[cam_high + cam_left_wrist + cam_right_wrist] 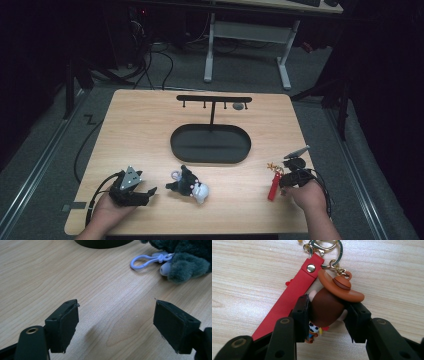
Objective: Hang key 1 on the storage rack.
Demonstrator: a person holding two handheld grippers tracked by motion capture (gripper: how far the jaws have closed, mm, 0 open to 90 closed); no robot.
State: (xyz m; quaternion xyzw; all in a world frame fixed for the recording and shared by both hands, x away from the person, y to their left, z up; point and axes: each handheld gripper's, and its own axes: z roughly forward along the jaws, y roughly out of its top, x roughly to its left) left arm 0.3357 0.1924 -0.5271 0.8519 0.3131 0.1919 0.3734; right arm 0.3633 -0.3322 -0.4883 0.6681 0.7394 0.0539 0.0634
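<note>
The table (150,120) carries a black hook stand (212,102) over its tray (210,144), up and left of the right gripper (327,312). That gripper pinches the cowboy figure (325,307) at the table's right edge, its red strap (287,300) lying alongside, ring end pointing away from the hand. The left gripper (115,322) rests spread and empty, left of the plush (185,257).

Cowboy figure keychain (329,302), brown hat, gold ring, red strap (289,296) lying flat, near the surface's right edge

Bare tabletop (150,130) lies ahead of both hands (oval tray (210,143) and its hook stand (214,100) block the centre).
</note>
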